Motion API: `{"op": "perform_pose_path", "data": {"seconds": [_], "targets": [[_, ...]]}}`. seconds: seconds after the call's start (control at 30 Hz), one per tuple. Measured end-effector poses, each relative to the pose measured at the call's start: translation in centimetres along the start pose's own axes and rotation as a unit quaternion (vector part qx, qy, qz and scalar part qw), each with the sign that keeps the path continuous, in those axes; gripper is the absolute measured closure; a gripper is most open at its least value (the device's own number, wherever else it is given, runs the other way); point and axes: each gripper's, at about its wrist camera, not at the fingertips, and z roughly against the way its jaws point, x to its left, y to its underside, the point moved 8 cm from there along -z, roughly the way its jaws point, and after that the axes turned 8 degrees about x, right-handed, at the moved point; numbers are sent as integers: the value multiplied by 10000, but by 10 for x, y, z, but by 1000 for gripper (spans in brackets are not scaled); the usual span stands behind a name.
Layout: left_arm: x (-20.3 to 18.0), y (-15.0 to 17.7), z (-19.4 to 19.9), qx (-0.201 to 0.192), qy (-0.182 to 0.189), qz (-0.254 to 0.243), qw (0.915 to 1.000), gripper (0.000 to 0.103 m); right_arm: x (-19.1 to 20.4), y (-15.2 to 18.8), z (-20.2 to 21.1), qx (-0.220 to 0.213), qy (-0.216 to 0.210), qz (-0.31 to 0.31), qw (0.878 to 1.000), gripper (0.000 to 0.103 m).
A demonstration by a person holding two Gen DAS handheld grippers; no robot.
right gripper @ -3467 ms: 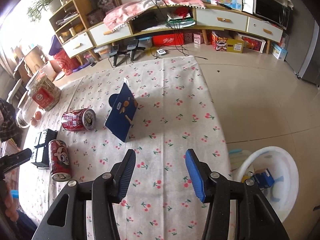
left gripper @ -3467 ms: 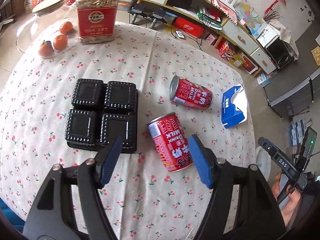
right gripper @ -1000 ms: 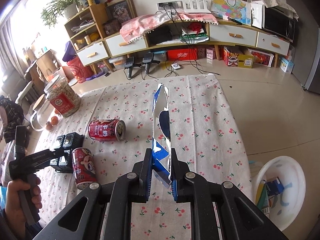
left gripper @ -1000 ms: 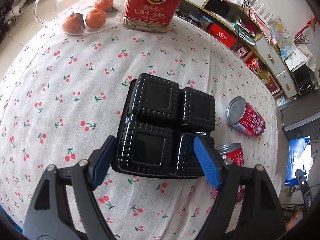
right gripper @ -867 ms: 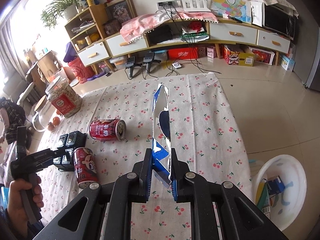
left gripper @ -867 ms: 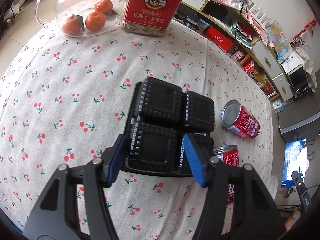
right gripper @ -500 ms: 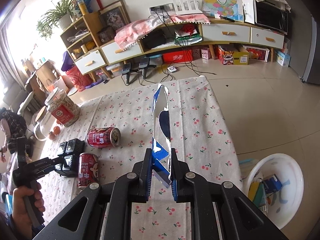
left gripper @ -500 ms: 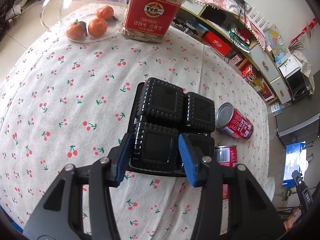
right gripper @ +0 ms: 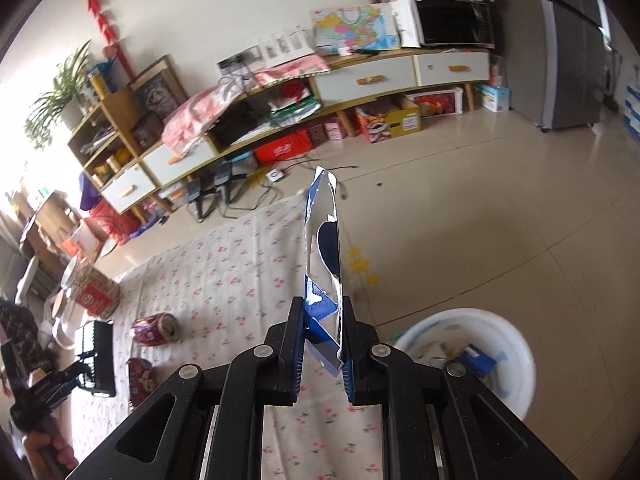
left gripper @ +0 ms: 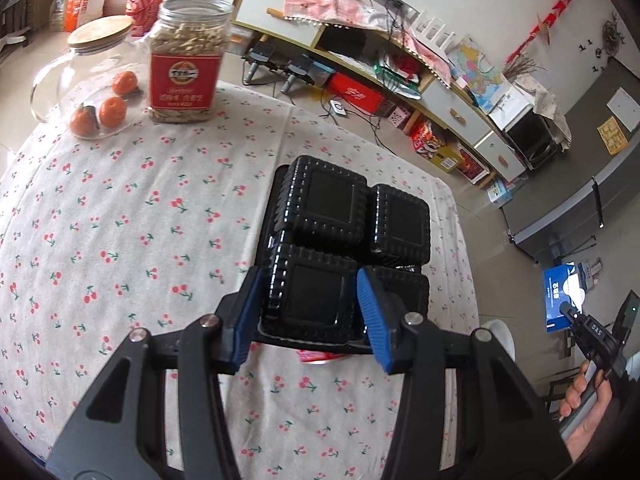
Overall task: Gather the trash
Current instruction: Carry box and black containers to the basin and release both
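The left gripper (left gripper: 306,312) is clamped on the near cell of the black tray (left gripper: 348,216); the right gripper (right gripper: 322,354) pinches the blue carton (right gripper: 324,240), which stands up between its pads.

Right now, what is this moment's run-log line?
left gripper: shut on black tray, lifted | right gripper: shut on flattened blue carton, near white bin | cans: on table

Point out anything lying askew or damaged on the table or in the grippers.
Two red drink cans lie tipped on their sides on the cherry-print tablecloth. The blue carton clamped in the right gripper is torn open and squashed flat.
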Motion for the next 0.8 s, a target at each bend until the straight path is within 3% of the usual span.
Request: {"op": "perform_pose_path", "data": {"seconds": [0.1, 0.27, 0.67, 0.73, 0.8], "targets": [[-31, 9, -8, 148, 169, -282, 9994, 53, -46, 1, 0, 191, 326, -346, 9987, 87], [-90, 31, -25, 431, 431, -835, 9946, 53, -91, 21, -18, 778, 841, -443, 9924, 87], [-181, 78, -68, 990, 778, -1493, 9807, 53, -96, 81, -69, 1931, 1752, 820, 9619, 86], [-192, 84, -73, 1066, 832, -1534, 9789, 53, -99, 90, -79, 2189, 1885, 936, 9528, 81], [-202, 91, -78, 1118, 865, -1591, 9771, 53, -108, 90, -79, 2180, 2129, 891, 9483, 74]]}}
